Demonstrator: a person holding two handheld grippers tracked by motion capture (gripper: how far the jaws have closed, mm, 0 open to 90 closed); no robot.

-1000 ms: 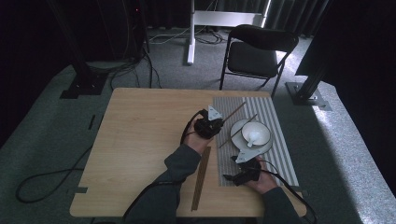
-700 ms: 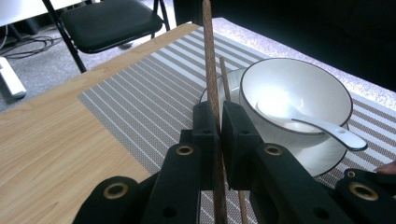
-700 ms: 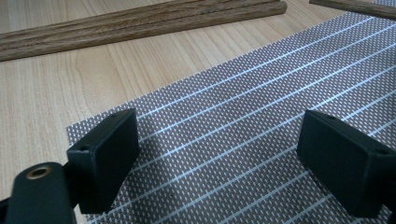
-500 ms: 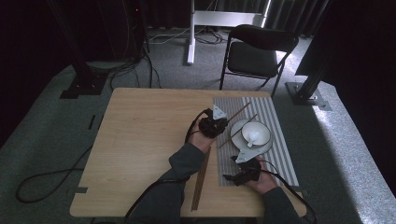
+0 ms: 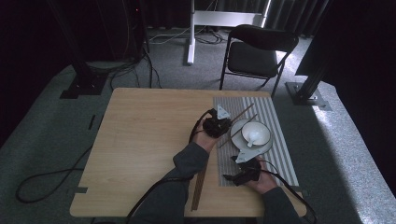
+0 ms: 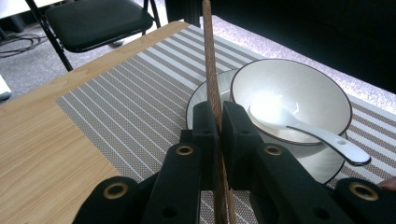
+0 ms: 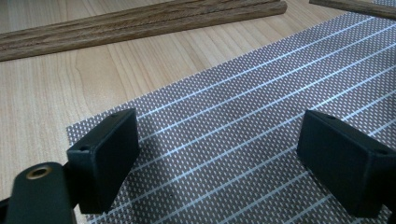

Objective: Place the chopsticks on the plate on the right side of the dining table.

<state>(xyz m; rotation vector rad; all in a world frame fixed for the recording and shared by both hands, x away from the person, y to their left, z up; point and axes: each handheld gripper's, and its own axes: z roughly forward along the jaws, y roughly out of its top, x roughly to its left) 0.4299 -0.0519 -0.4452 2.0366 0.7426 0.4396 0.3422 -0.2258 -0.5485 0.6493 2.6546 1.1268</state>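
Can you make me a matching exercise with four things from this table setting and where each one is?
Things:
1. chopstick
2. spoon
3. bowl
4. placemat

Places:
A. lying in the bowl
B. flat on the wooden table
C. clamped in the left gripper
D. standing on the white plate

Pairs: 1-C, 2-A, 3-D, 4-B
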